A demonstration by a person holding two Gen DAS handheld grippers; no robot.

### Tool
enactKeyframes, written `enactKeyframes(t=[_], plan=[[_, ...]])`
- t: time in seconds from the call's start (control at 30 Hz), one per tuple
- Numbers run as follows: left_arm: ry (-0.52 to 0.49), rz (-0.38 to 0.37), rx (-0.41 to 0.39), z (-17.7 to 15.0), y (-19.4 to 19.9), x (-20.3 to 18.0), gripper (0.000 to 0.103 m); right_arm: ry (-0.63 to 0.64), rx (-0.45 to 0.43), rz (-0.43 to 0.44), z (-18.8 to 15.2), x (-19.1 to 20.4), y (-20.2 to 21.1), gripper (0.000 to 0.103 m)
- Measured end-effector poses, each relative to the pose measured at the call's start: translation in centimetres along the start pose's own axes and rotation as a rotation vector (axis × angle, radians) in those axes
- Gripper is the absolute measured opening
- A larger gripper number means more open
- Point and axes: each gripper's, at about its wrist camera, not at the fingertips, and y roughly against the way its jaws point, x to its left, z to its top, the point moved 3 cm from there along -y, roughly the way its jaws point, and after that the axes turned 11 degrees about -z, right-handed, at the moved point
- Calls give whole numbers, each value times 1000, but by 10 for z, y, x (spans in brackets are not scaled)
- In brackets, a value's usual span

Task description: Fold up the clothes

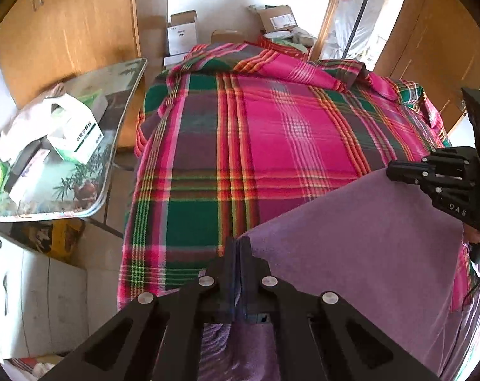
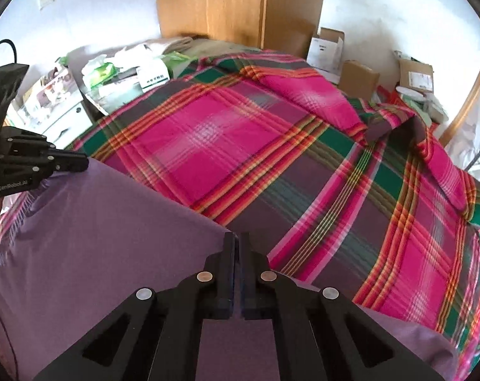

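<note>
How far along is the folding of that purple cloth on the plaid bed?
Early. The purple cloth lies spread over the pink-and-green plaid bedcover, with no finished fold visible. In hand: left gripper and right gripper each pinch a corner of its far edge. The folding itself remains.

On my right gripper (image 1: 395, 171), seen from my left one, I read "DAS" in pale letters. My left gripper (image 2: 81, 162) carries "GenRobot.AI" on its body. The white carton (image 1: 77, 136) beside it bears print too blurred to read.
</note>
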Motion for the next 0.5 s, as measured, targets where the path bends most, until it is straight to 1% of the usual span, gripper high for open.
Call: enactKeyframes(t=[0.03, 0.1, 0.2, 0.27, 0.3, 0.37, 0.5], plan=[[9, -6, 2, 0, 0, 0, 2, -17, 5, 7, -1, -3, 0, 3], [16, -13, 0, 0, 4, -1, 2, -51, 8, 14, -3, -9, 2, 7], [-5, -11, -17, -2, 13, -10, 3, -103, -34, -14, -8, -25, 24, 13], [-13, -26, -39, -2, 22, -18, 3, -153, -56, -15, -16, -39, 43, 22], [-13, -41, -54, -1, 27, -22, 3, -179, -66, -15, -20, -47, 53, 24], [-18, -68, -81, 0, 37, -32, 3, -222, -90, -25, -32, -61, 78, 25], [-62, -106, -107, -1, 55, -63, 3, -282, -125, -87, -63, -88, 128, 27]])
